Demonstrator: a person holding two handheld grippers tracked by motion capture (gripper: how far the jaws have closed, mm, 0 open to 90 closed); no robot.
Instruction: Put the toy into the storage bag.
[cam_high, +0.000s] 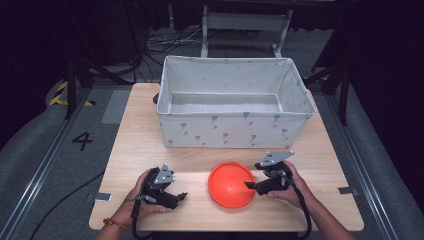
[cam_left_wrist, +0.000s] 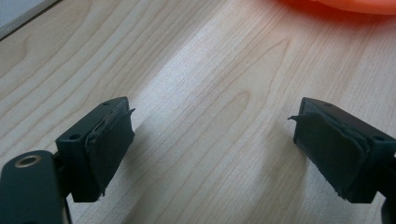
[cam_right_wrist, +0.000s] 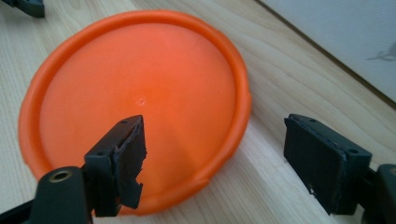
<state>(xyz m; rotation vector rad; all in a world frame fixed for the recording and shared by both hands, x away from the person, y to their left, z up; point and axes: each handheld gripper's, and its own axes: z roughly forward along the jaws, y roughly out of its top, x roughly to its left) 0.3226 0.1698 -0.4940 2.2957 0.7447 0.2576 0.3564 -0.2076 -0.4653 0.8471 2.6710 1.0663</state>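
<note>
**Orange disc flat on the table, both grippers open beside it**

Wooden table (cam_high: 145, 145) spread light-grained under everything, set on grey floor with a yellow-and-black striped marking at far left. White fabric bin (cam_high: 232, 131) standing upright on the far half of the tabletop, printed with small grey motifs, open at the top, pale bottom showing inside. Orange disc (cam_high: 231, 184) lying flat on the near half of the table, just near of the bin and about midway between the two hands; round, raised rim, tiny dimple at its centre in the right gripper view (cam_right_wrist: 140, 100).

Right gripper (cam_high: 252, 185) held level at the disc's right edge, jaws spread wide, gripping nothing. In the right gripper view (cam_right_wrist: 212, 163), one jaw hanging over the orange surface, the other over bare wood beside the rim; whether a pad touches the disc, impossible to tell.

Left gripper (cam_high: 181, 197) resting low to the left of the disc, well apart from it, tips pointing right. In its own view (cam_left_wrist: 212, 154), jaws parted with only bare wood between them, an orange sliver at the far edge.
</note>
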